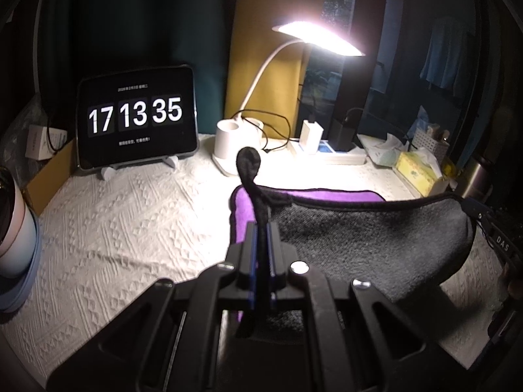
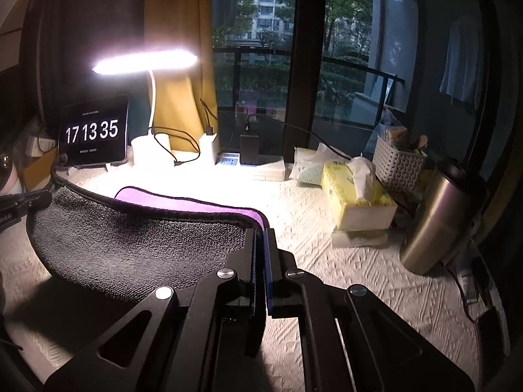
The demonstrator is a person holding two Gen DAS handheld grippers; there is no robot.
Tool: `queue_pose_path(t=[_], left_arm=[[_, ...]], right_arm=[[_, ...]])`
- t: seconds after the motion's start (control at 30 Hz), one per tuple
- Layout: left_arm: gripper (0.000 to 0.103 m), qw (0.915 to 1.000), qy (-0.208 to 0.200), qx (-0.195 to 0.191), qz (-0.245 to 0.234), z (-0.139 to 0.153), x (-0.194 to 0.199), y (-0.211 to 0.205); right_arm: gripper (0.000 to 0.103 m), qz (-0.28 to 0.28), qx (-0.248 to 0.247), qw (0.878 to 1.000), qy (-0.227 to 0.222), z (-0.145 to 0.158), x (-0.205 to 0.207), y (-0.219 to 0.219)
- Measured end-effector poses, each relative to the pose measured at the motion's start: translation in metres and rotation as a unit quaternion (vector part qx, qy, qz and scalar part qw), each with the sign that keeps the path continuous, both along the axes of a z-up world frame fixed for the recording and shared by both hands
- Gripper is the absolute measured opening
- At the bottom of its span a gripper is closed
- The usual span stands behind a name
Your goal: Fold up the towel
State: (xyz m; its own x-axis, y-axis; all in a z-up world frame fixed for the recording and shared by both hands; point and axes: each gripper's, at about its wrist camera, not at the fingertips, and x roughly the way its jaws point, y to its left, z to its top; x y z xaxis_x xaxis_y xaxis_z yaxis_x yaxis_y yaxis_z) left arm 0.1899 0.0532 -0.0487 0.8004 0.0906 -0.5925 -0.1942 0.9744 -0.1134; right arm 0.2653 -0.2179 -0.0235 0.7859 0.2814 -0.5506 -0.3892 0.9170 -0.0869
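Observation:
The towel is dark grey on one side and purple on the other, with a black edge. It hangs stretched between both grippers, a little above the white textured tablecloth. My left gripper is shut on its left corner, and the black hanging loop sticks up past the fingers. My right gripper is shut on the towel's right corner. The purple side shows along the far fold. The right gripper also shows at the right edge of the left wrist view.
A tablet clock stands at the back left. A lit desk lamp with a white base, a power strip, a yellow tissue box, a white basket and a steel flask line the back and right. A cup stands at the left.

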Motion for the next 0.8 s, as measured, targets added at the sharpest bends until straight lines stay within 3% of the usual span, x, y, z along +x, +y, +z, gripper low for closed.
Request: queue_pose_path(t=[0.8], left_arm=[[0.005, 1.0000, 0.007, 0.002, 0.000, -0.009, 0.061, 0.015]], right_arm=[[0.005, 0.000, -0.006, 1.000, 0.003, -0.009, 0.059, 0.017]])
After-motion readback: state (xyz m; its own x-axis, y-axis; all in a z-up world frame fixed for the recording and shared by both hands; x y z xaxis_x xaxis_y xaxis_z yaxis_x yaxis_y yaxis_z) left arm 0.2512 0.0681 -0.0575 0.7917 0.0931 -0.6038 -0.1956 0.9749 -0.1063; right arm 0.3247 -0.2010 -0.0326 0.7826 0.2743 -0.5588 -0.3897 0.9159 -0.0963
